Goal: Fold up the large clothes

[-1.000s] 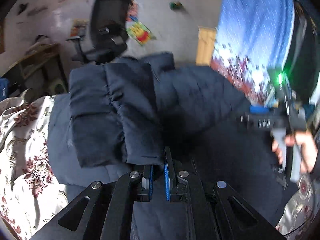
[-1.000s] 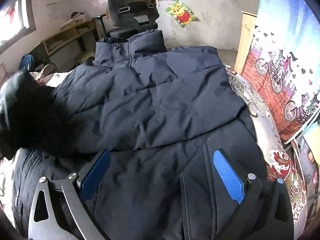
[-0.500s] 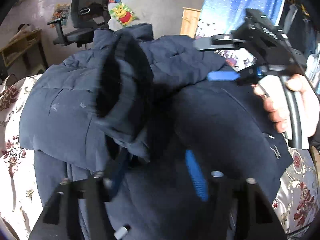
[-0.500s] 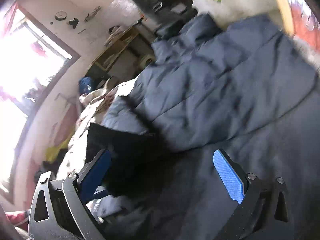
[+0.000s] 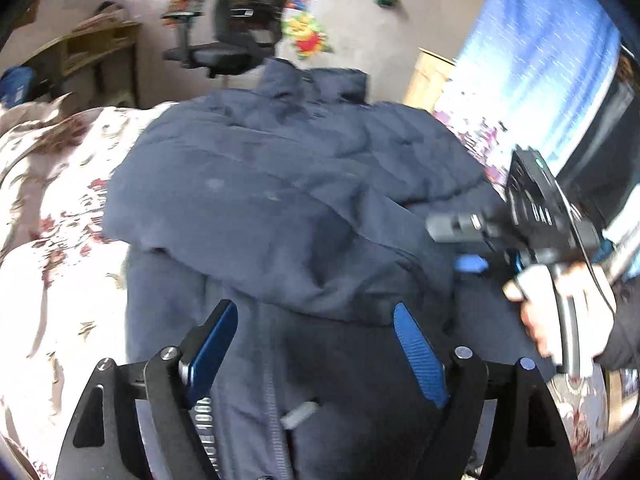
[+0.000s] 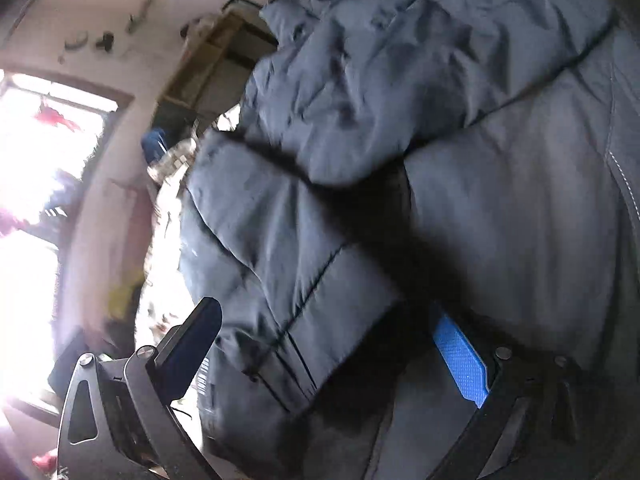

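**Both tools free over a half-folded jacket**

Left tool (image 5: 316, 348) hangs released above the jacket (image 5: 280, 208), its blue-padded fingers spread wide with nothing between them. Right tool (image 6: 332, 356) is likewise spread; a sleeve (image 6: 288, 280) bulges into the gap between its fingers, but they are not closed on it. In the left view the right tool shows at 3 o'clock, held in the person's right hand (image 5: 560, 312).

The jacket lies on a bed (image 5: 52, 240), collar toward 12 o'clock, hem toward 6 o'clock under the left tool. By my reading the fold is partly done: both sleeves appear laid inward across the chest, one overlapping the other, so the outline is narrowed to a rough rectangle. Still left, I judge, is bringing the hem up toward the collar, or the collar down, and pressing the bundle flat.

It is a dark navy puffer, quilted in broad stitched panels, with a matte, lightly crinkled shell. A front zip (image 5: 274, 412) runs down toward 6 o'clock, with pale lettering beside it that is too blurred to read. The padding looks thick and springy, so folds will likely stand up rather than lie flat. The bed cover is pale with a red and brown floral print. An office chair (image 5: 240, 28) stands beyond the collar, at 12 o'clock.
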A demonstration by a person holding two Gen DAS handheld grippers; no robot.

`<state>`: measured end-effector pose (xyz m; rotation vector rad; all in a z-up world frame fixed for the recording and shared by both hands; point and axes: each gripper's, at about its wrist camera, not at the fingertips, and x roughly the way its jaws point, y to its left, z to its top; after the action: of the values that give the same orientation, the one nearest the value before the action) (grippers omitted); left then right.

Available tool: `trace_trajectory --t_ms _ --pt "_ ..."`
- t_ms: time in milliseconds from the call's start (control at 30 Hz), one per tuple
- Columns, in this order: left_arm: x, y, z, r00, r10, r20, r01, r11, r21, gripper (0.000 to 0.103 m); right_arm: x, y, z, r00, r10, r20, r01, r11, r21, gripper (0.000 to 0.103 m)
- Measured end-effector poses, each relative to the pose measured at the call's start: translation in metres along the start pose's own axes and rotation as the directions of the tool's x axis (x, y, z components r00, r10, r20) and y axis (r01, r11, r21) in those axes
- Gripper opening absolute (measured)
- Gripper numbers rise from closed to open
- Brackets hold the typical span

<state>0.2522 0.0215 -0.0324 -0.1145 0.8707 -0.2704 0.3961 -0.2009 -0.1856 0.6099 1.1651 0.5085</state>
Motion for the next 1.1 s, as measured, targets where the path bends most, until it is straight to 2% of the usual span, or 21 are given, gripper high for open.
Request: trace_trajectory --t_ms 67,100,133,167,233,300,433,533,567,600,633,733,867,933,967,1000,1100 --pt "-0.004 0.010 0.002 1.000 0.025 0.009 -0.024 0.999 -0.042 0.085 0.002 0.006 -0.001 1.000 -0.026 -0.007 0.025 1.000 -0.014 0.092" --pt "-0.006 0.016 0.003 0.999 0.037 0.014 -0.036 0.997 -0.066 0.086 0.003 0.009 -0.002 1.000 -0.028 -0.011 0.028 1.000 -0.014 0.080" --pt "-0.009 0.021 0.004 0.999 0.050 0.022 -0.048 0.995 -0.086 0.087 0.000 0.010 0.001 1.000 -0.024 -0.013 0.024 1.000 -0.010 0.059" --pt "-0.011 0.026 0.006 0.998 0.061 0.030 -0.058 0.993 -0.101 0.087 0.000 0.011 -0.001 0.999 -0.038 -0.019 0.038 0.999 0.007 0.048" --pt "-0.016 0.037 0.010 0.995 0.089 0.053 -0.082 0.988 -0.133 0.089 -0.006 0.013 -0.004 0.998 -0.057 -0.008 0.057 0.998 0.021 0.017" --pt "-0.021 0.047 0.014 0.991 0.113 0.074 -0.100 0.983 -0.157 0.090 -0.021 0.016 0.001 0.999 -0.036 0.015 0.035 0.999 0.008 0.007" --pt "-0.028 0.063 0.023 0.980 0.165 0.113 -0.143 0.973 -0.181 0.090 -0.069 0.037 0.007 0.989 -0.037 0.141 0.050 0.995 -0.087 0.004" --pt "-0.033 0.073 0.032 0.972 0.187 0.143 -0.155 0.966 -0.207 0.090 -0.107 0.055 0.025 0.965 -0.047 0.260 0.086 0.986 -0.141 0.004" --pt "-0.033 0.074 0.034 0.971 0.190 0.147 -0.157 0.964 -0.214 0.090 -0.126 0.063 0.035 0.943 -0.064 0.325 0.125 0.978 -0.168 0.004" --pt "-0.033 0.076 0.039 0.968 0.200 0.149 -0.165 0.962 -0.220 0.090 -0.134 0.065 0.043 0.933 -0.077 0.353 0.148 0.973 -0.178 0.004" --pt "-0.031 0.077 0.041 0.967 0.205 0.150 -0.169 0.961 -0.220 0.090 -0.150 0.070 0.053 0.908 -0.107 0.405 0.199 0.961 -0.191 0.004" --pt "-0.027 0.078 0.052 0.963 0.221 0.157 -0.185 0.960 -0.211 0.090 -0.173 0.065 0.076 0.861 -0.170 0.480 0.278 0.947 -0.163 0.004" --pt "-0.013 0.080 0.068 0.958 0.245 0.146 -0.210 0.953 -0.219 0.090 -0.185 0.046 0.103 0.807 -0.290 0.514 0.390 0.916 -0.096 0.004" --pt "-0.005 0.081 0.075 0.957 0.254 0.138 -0.219 0.950 -0.224 0.090 -0.181 0.031 0.108 0.795 -0.342 0.501 0.436 0.896 -0.080 0.004" --pt "0.002 0.080 0.081 0.957 0.259 0.132 -0.226 0.948 -0.224 0.090 -0.173 0.023 0.112 0.798 -0.365 0.480 0.453 0.888 -0.076 0.004" --pt "0.006 0.079 0.084 0.957 0.258 0.130 -0.226 0.949 -0.220 0.090 -0.165 0.016 0.115 0.792 -0.397 0.464 0.479 0.875 -0.069 0.005" --pt "0.021 0.074 0.098 0.957 0.259 0.133 -0.231 0.953 -0.195 0.090 -0.152 0.004 0.116 0.741 -0.495 0.453 0.573 0.818 -0.043 0.014"
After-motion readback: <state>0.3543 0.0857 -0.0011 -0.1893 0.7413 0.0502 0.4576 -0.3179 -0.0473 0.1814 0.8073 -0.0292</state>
